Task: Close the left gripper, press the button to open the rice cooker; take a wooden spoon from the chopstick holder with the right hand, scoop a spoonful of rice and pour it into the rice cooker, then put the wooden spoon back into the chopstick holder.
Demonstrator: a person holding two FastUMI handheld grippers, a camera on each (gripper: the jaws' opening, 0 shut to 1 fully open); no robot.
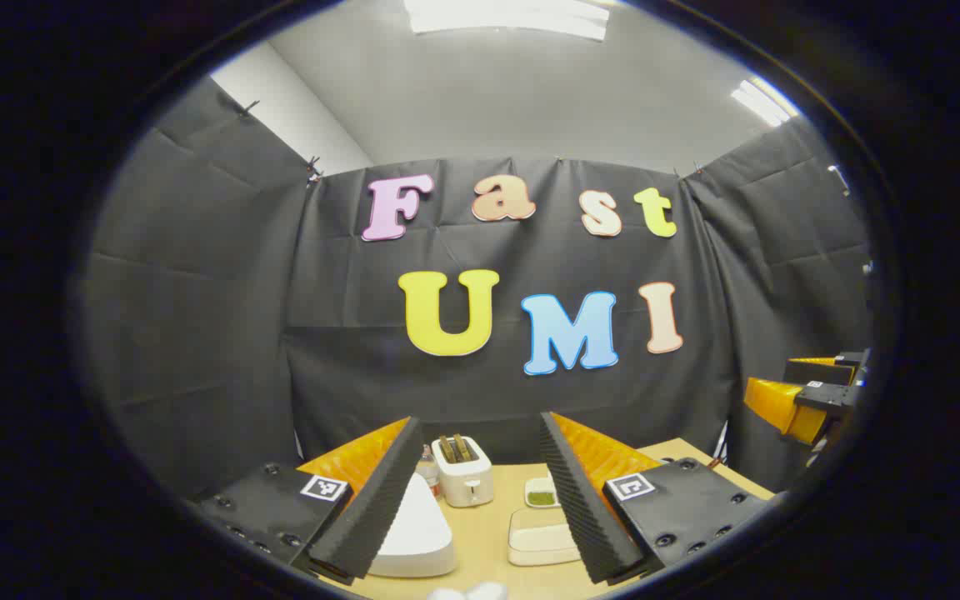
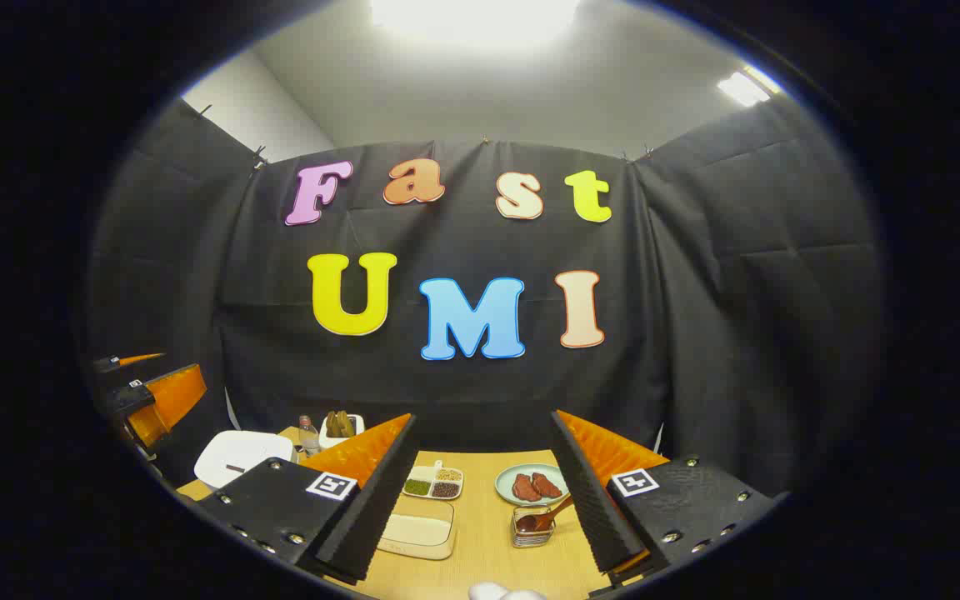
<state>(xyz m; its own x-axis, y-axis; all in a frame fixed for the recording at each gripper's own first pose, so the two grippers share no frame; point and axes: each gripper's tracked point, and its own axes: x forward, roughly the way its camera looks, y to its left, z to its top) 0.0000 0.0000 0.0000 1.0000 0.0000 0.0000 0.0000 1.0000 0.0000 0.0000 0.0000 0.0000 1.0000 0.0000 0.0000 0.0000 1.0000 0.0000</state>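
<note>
In the left gripper view, my left gripper (image 1: 480,492) hangs above the wooden surface (image 1: 488,533) with its fingers (image 1: 380,508) spread wide and nothing between them. The white rice cooker (image 1: 413,533) sits low and just left of centre, partly hidden behind the left finger, its lid down. Behind it stands a white toaster (image 1: 463,471) with bread in the slots, and to the right a cream lidded box (image 1: 538,537) and a small dish of green grains (image 1: 542,493). I judge the first step not yet done: I need to bring the fingers fully together before I descend, so the joined tips make one blunt point for the button. I cannot make out the button from here, so I should tilt down and find it first.

In the right gripper view, my right gripper (image 2: 484,492) also has its fingers (image 2: 588,500) apart and empty. The wire chopstick holder (image 2: 532,527) with the wooden spoon (image 2: 548,515) lies just inside the right finger, near a plate of red-brown pieces (image 2: 530,483). The rice cooker (image 2: 238,457) is off to the left. I would keep this hand clear until the lid is up.
</note>
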